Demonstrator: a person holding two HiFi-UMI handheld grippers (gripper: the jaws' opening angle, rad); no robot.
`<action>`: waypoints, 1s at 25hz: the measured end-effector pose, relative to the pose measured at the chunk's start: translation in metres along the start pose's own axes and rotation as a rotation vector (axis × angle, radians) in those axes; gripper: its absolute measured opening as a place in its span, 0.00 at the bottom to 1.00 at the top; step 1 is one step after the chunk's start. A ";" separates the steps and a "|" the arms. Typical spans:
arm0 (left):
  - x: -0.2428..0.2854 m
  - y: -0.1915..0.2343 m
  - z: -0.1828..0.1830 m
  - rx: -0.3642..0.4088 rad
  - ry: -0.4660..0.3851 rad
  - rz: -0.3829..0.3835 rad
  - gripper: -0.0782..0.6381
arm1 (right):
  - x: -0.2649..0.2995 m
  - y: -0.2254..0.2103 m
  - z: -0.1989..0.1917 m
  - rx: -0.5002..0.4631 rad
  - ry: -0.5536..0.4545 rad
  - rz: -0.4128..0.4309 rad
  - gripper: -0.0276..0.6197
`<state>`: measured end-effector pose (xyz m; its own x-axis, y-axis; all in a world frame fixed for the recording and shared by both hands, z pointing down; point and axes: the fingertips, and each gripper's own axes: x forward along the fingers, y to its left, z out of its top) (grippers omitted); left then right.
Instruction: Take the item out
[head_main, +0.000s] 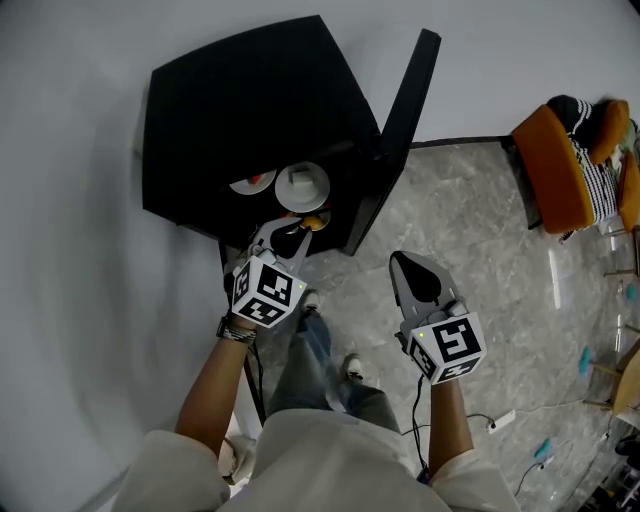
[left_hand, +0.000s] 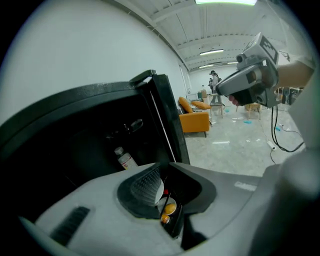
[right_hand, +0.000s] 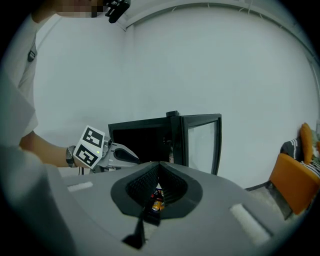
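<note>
A black cabinet (head_main: 250, 110) stands against the wall with its door (head_main: 403, 125) swung open. Inside, in the head view, are a white bowl (head_main: 301, 186), a plate (head_main: 253, 183) with something orange-red on it, and an orange item (head_main: 315, 222) at the front edge. My left gripper (head_main: 283, 228) reaches into the opening just beside the orange item. Its jaws stand slightly apart, and a white dish with orange food (left_hand: 168, 205) shows through the gap. A small bottle (left_hand: 124, 159) stands deeper inside. My right gripper (head_main: 410, 265) hangs over the floor right of the door, shut and empty.
An orange sofa (head_main: 555, 170) with a striped cloth stands at the far right. A power strip (head_main: 500, 420) and cables lie on the grey stone floor (head_main: 480, 250). The person's legs and shoes (head_main: 350, 368) are below the cabinet. A white wall (head_main: 70, 250) fills the left.
</note>
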<state>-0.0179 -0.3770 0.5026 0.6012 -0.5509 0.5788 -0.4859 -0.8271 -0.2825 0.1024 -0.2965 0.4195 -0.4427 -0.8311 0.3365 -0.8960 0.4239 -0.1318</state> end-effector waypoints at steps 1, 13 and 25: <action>0.008 0.001 -0.005 0.011 0.012 -0.006 0.19 | 0.002 -0.001 -0.003 0.001 0.006 -0.002 0.05; 0.078 0.011 -0.059 0.053 0.122 -0.100 0.24 | 0.027 -0.014 -0.046 0.093 0.071 -0.064 0.05; 0.145 0.015 -0.120 0.281 0.300 -0.149 0.31 | 0.045 -0.034 -0.071 0.069 0.119 -0.107 0.05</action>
<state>-0.0140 -0.4555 0.6742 0.4204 -0.4010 0.8139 -0.1916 -0.9160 -0.3524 0.1148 -0.3228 0.5057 -0.3416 -0.8200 0.4593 -0.9397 0.3067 -0.1513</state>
